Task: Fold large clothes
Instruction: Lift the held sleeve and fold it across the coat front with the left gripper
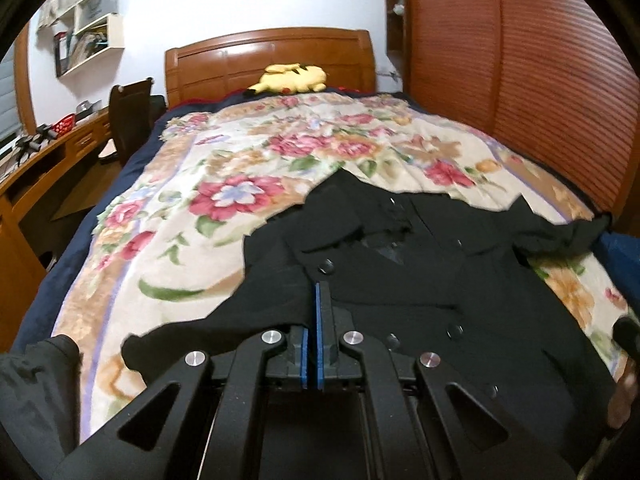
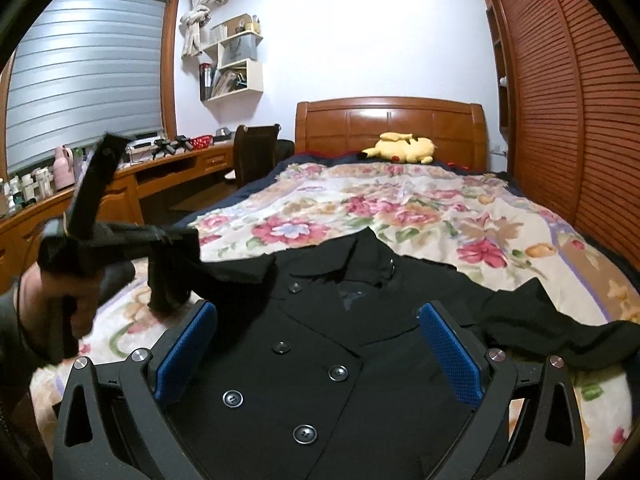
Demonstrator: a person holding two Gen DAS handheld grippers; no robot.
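Spread over the floral bed (image 2: 460,216) lies the black coat (image 2: 320,344), buttoned front up, with folding barely begun: the left hand-held gripper (image 2: 168,284) is pinching the coat's left sleeve (image 2: 236,270) above the chest, while the right hand-held gripper (image 2: 316,352) hovers spread over the buttons.

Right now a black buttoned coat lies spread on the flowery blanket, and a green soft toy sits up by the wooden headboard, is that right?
Not quite: the soft toy is yellow, not green, as the right wrist view shows. The rest holds: the black buttoned coat lies spread on the flowery blanket, and the toy sits by the wooden headboard.
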